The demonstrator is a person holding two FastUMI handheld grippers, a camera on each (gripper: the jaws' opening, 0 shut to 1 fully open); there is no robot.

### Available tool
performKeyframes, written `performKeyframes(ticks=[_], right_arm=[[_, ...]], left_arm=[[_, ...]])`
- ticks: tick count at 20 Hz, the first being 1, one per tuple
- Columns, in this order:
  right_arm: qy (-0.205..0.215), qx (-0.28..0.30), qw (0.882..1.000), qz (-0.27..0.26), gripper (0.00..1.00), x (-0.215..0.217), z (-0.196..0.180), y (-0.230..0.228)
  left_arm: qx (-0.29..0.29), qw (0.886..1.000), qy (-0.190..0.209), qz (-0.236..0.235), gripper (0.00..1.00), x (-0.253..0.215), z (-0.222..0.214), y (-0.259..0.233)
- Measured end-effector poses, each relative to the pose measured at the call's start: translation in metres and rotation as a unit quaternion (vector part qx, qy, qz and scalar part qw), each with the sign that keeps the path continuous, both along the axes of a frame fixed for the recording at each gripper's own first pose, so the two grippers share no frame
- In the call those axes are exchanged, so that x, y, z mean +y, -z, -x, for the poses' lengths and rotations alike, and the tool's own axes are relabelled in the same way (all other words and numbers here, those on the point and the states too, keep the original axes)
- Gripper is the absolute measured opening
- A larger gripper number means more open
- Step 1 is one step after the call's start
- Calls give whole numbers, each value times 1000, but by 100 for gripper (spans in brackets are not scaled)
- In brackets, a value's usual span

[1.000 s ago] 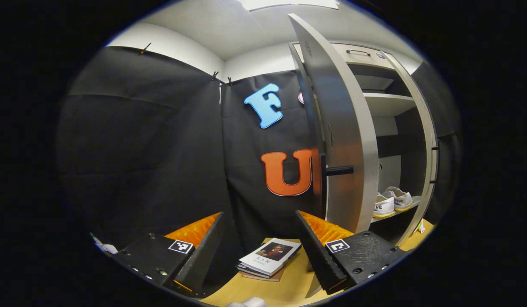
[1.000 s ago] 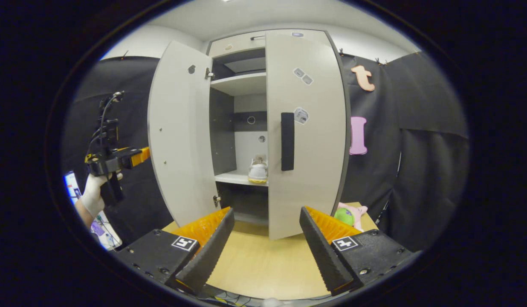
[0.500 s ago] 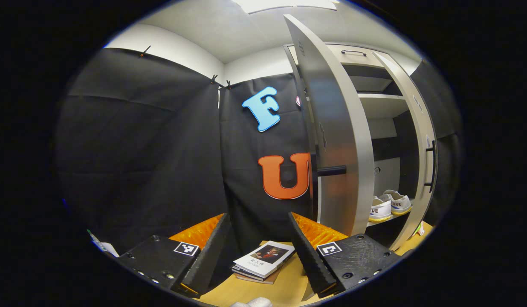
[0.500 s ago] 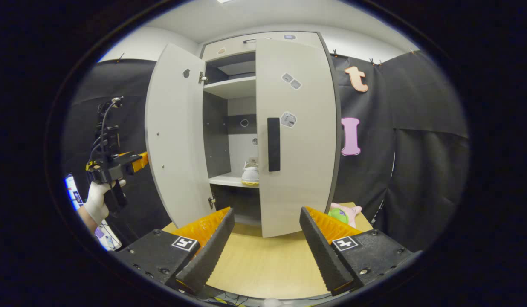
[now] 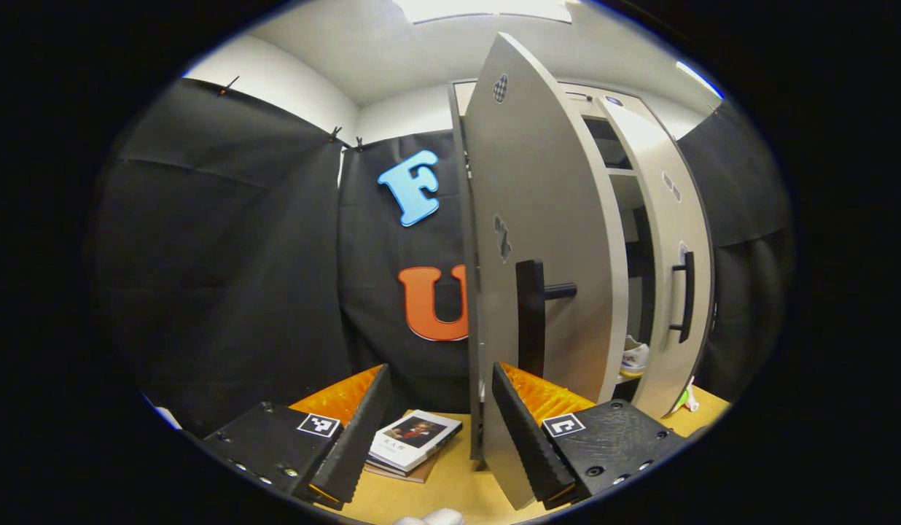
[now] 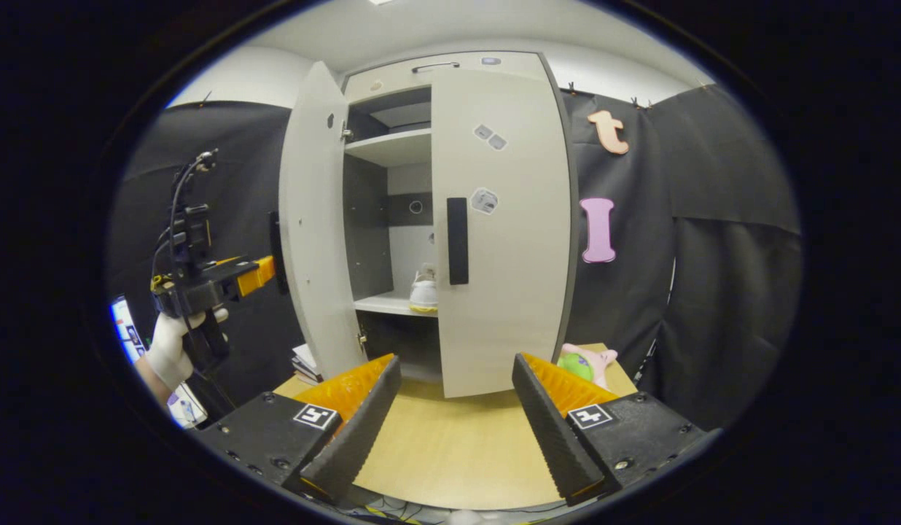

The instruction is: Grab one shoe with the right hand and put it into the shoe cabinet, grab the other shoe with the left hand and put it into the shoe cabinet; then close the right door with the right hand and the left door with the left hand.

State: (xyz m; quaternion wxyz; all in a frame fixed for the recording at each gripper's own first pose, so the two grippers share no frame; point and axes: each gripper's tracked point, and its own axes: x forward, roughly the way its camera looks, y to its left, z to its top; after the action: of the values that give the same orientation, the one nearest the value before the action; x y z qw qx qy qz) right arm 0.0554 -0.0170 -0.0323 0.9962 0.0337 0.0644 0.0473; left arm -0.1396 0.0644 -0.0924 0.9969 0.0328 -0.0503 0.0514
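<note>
Wooden tabletop (image 6: 450,452) lies under the right gripper (image 6: 450,415), whose fingers stand wide apart and hold nothing. Just beyond it the right door (image 6: 501,219) is shut, while the left door (image 6: 312,219) hangs partly open, far left. Through the gap one shoe (image 6: 424,292) rests on the cabinet shelf (image 6: 385,305). The left gripper (image 5: 436,423) is open and empty too, its right finger near the left door's outer face, below the black handle (image 5: 532,313). A book (image 5: 414,439) lies between its fingers.
</note>
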Motion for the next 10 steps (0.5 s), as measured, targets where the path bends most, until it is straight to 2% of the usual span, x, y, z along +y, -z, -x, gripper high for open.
performKeyframes(ticks=[1, 2, 3, 4, 6, 9, 10], right_arm=[[2, 0, 1000, -1, 100, -3, 0, 0], [5, 0, 1000, -2, 100, -6, 2, 1], [6, 1, 1000, -3, 100, -9, 4, 2], [8, 1, 1000, -4, 100, -11, 4, 3], [14, 0, 1000, -5, 100, -18, 7, 2], [26, -4, 1000, -12, 100, -28, 10, 0], [29, -7, 999, -16, 100, -31, 10, -1]], left_arm=[[-1, 1000, 12, -5, 75, -14, -5, -1], [0, 1000, 24, -8, 86, -28, -9, -1], [0, 999, 38, -7, 75, -42, -14, 0], [5, 999, 48, -5, 86, -53, -17, 0], [18, 998, 61, -2, 96, -69, -20, 6], [24, 997, 74, -2, 96, -82, -14, 9], [26, 997, 73, -5, 100, -82, -11, 9]])
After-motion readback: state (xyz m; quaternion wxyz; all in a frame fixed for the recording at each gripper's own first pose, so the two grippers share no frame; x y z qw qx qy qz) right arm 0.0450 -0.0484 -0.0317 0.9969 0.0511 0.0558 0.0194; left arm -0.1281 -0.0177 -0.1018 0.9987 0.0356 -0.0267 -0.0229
